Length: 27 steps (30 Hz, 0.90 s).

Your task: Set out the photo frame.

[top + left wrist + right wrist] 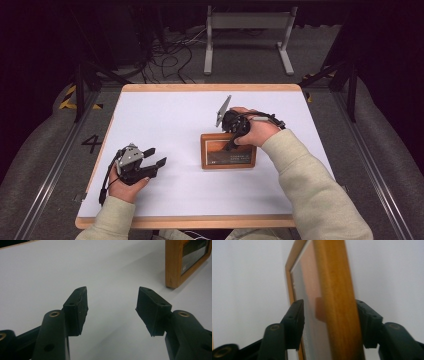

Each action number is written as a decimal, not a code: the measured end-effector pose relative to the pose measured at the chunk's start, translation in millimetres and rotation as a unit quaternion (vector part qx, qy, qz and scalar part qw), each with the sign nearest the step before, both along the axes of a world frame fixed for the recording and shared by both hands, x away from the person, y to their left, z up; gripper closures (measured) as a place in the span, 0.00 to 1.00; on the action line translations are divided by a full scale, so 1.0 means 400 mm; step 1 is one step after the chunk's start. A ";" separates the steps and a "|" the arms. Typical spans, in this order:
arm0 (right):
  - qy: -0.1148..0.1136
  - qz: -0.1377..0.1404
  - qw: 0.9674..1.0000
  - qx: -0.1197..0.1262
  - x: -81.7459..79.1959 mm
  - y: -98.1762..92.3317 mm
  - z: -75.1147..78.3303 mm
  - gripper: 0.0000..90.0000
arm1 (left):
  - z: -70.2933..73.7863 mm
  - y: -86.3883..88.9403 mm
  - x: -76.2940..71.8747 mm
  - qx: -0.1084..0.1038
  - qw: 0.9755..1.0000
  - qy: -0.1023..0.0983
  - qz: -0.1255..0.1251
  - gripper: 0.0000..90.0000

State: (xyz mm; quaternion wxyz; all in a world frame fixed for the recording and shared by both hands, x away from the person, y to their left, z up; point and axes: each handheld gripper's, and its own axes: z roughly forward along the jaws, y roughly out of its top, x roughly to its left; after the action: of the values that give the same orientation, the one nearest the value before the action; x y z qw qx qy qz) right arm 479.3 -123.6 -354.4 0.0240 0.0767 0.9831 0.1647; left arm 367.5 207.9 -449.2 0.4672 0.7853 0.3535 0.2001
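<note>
1. Frame [228,151], a wooden picture frame, sits on the white tabletop [165,115], directly under my right gripper [233,145].
2. My right gripper comes down on its far edge from above. In the right gripper view the wooden rail [337,315] runs straight away between the two jaws, one on the glass side and one on the back.
3. The outer jaw looks pressed to the wood; on the glass side I see a thin gap, so I cannot tell whether the grip has fully closed.
4. My left gripper [152,156] rests well apart, low at the near side, jaws wide and holding nothing.
5. From the left gripper the frame lies ahead and off to the right, a corner [172,277] in sight.
6. I judge the right hand is the nearer one, and any lift turns on the jaws straddling that rail across its thickness.
</note>
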 end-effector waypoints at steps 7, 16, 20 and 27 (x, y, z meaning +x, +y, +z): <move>-0.007 -0.050 0.998 0.023 0.003 -0.017 0.009 0.27 | 0.000 0.007 -0.006 0.000 1.000 0.000 0.004 0.47; -0.035 -0.102 0.991 0.080 -0.021 -0.072 0.046 0.16 | 0.003 0.007 -0.010 -0.002 1.000 0.002 0.004 0.47; -0.048 -0.141 0.983 0.103 -0.042 -0.135 0.067 0.14 | 0.009 0.008 -0.013 -0.004 1.000 0.003 0.006 0.46; -0.073 -0.175 0.970 0.150 -0.081 -0.220 0.085 0.13 | 0.019 0.002 -0.022 -0.006 1.000 0.002 0.000 0.44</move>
State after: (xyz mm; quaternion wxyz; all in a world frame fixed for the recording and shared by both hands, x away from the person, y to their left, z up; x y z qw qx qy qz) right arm 446.8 -211.5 -320.3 0.1127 0.2382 0.9139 0.3088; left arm 358.7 208.6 -441.7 0.4713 0.7829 0.3554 0.1966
